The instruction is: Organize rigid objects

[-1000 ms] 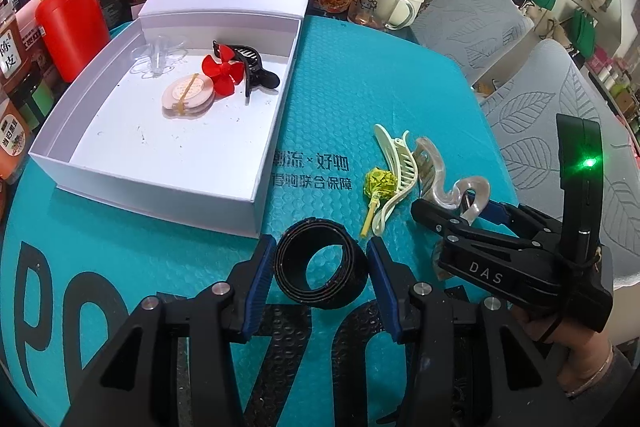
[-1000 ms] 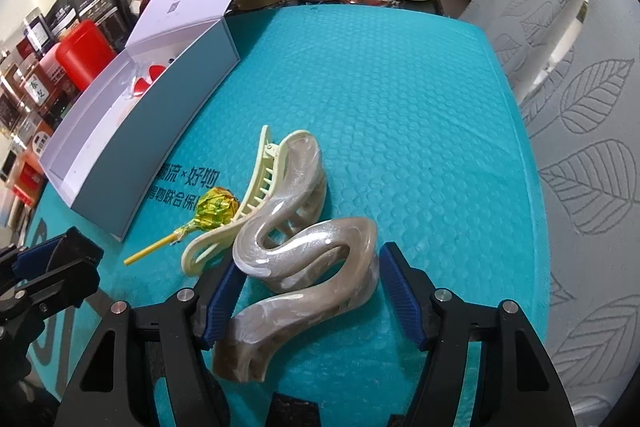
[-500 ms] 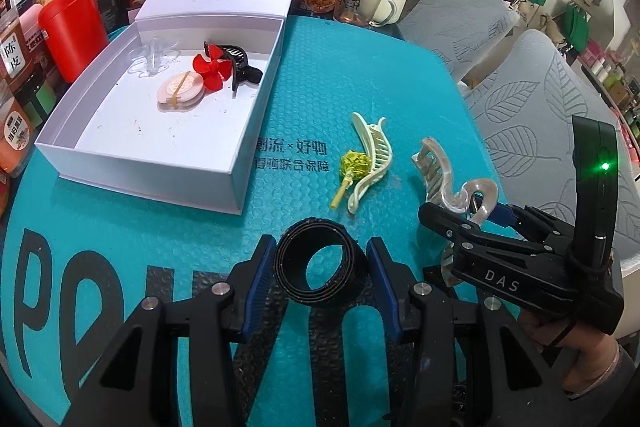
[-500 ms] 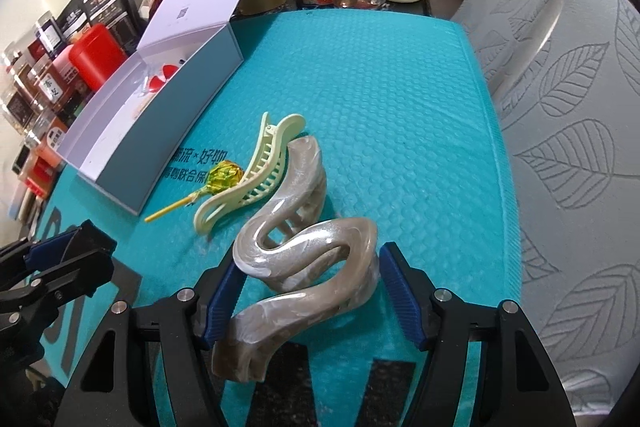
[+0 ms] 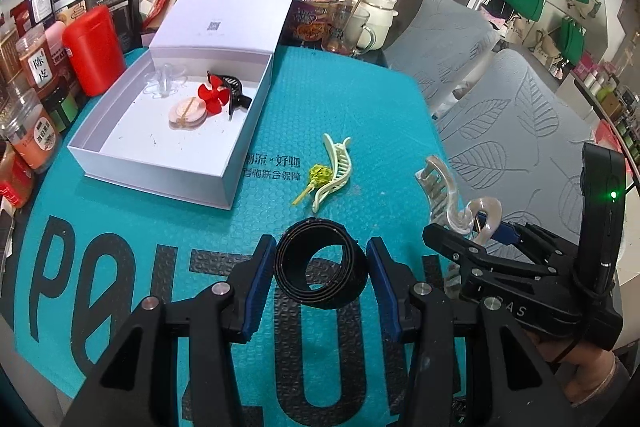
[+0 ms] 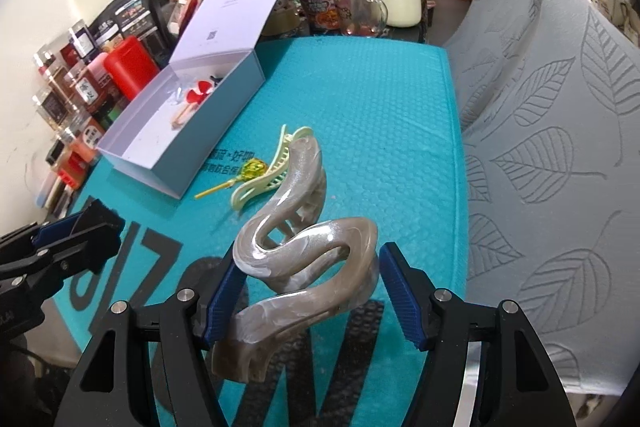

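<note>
Both claws pinch loads above the teal mat (image 5: 360, 99): the left gripper (image 5: 321, 277) squeezes a black ring (image 5: 320, 273), hole facing the camera; the right gripper (image 6: 308, 285) clamps a pearly S-shaped clip (image 6: 296, 247), long axis running away toward the box (image 5: 176, 163). Between them and the box lie a cream clip (image 5: 334, 175) and a lollipop (image 5: 318, 177), touching, just beside its near wall.

An open box (image 5: 168, 163) is set on the table (image 5: 352, 99), with several small items lying in it toward its back. A hair claw (image 5: 336, 175) and a lollipop (image 5: 318, 177), touching, lie right of the box.
</note>
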The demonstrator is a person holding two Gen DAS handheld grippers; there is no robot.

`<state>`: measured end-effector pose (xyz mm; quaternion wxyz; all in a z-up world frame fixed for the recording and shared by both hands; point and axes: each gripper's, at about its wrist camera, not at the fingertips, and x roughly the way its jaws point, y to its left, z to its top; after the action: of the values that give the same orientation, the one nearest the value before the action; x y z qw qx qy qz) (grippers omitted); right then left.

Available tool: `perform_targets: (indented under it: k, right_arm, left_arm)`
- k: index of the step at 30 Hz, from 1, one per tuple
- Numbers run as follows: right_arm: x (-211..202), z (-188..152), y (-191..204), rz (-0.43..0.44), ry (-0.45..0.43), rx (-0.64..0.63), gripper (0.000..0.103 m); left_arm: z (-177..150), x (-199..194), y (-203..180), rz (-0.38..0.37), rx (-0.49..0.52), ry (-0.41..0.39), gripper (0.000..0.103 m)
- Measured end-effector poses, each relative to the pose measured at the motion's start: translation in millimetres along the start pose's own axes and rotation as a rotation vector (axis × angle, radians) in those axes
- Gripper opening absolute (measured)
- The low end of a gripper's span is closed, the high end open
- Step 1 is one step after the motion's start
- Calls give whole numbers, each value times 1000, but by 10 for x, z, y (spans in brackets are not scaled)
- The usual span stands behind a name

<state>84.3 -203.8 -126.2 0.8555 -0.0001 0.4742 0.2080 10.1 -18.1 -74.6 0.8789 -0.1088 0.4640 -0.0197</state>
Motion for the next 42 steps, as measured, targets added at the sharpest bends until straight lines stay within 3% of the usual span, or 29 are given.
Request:
perform_targets:
  k: [21,42]
  right_arm:
    - [-744,8,228,145,-26,-126,67]
    - [-759,340,834,239,-36,-179,67]
  left_arm:
    - [13,-731,-222,58,-37,-95,46]
    - [399,-951,329,63,-28,-139,46]
